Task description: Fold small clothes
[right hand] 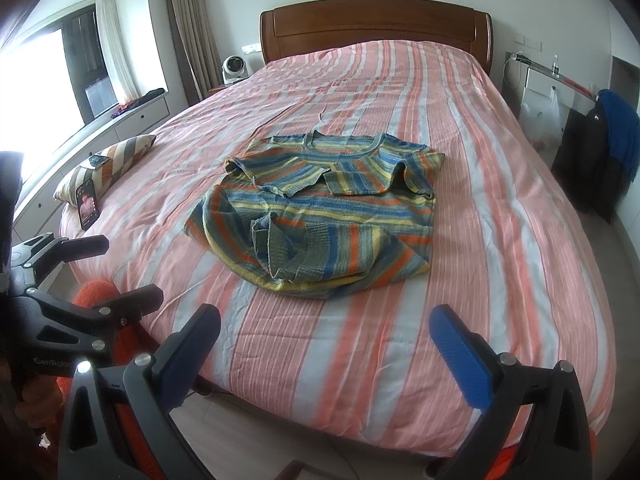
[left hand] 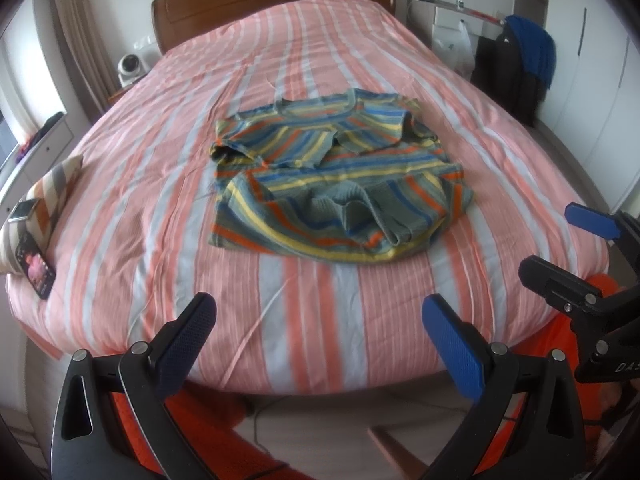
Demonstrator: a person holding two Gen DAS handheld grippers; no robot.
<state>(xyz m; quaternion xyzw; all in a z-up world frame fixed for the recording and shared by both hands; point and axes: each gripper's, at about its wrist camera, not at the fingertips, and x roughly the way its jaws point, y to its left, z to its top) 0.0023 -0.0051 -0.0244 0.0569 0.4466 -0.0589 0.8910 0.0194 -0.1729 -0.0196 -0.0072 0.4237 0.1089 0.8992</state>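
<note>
White letters "DAS", cut off by the frame edge, on the black body of the right gripper (left hand: 560,246) in the left wrist view; "GenRobo", partly hidden, on the black body of the left gripper (right hand: 120,268) in the right wrist view

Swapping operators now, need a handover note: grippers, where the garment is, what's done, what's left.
Left gripper: open, empty, held off the foot of the bed, not touching anything.
Right gripper: open, empty, likewise back from the foot edge.
Striped shirt: lies mid-bed on the striped cover, neckline toward the headboard. Both sleeves look folded in across the chest; the lower hem is bunched and partly turned up, not flat.
Done: sleeves in, by the look of it.
Left: probably smooth the hem, fold bottom up to the collar, square it off.
Phone leans on the pillow at the left edge.
</note>
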